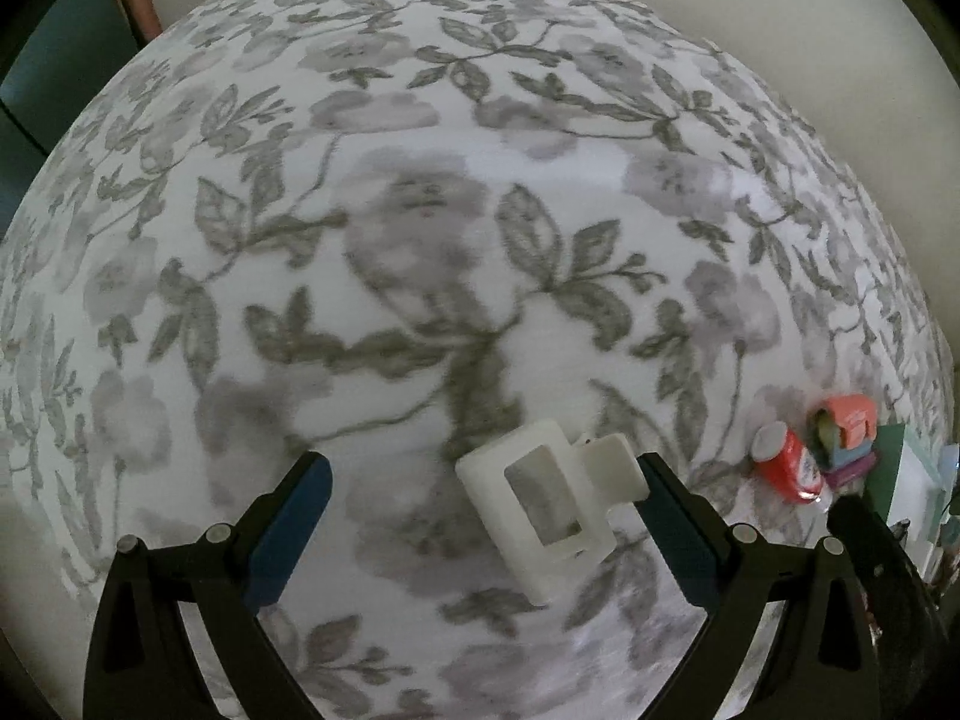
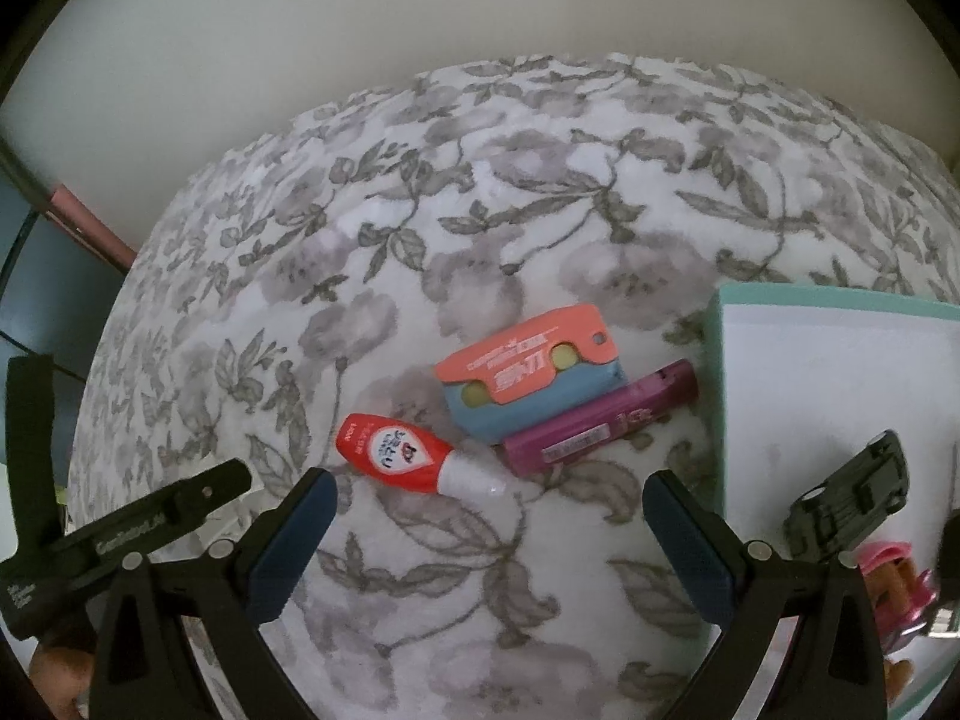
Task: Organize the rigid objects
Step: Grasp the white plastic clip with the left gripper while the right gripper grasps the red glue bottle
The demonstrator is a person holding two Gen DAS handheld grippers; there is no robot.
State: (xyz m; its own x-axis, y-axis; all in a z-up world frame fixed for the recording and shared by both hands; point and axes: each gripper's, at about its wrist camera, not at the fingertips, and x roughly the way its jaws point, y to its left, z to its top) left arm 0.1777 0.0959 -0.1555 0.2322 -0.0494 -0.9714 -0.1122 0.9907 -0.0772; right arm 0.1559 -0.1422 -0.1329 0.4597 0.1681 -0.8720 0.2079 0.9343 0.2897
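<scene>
In the left wrist view a white plastic frame piece (image 1: 543,504) lies on the floral cloth between my left gripper's (image 1: 483,471) open fingers, its tab close against the right finger (image 1: 672,516). In the right wrist view my right gripper (image 2: 489,489) stands open and holds nothing. Just beyond its tips lie a red glue bottle (image 2: 396,450) with a white cap, a coral-and-blue eraser pack (image 2: 528,372) and a purple lead case (image 2: 600,420). The same three show small at the right, glue bottle (image 1: 786,468), eraser pack (image 1: 846,426), purple case (image 1: 852,469).
A teal tray (image 2: 714,360) with a white floor sits at the right, holding a black toy car (image 2: 852,498) and a pink toy (image 2: 894,576). The left gripper's black body (image 2: 120,534) shows at the lower left. The floral cloth (image 1: 420,180) ends at a pale wall behind.
</scene>
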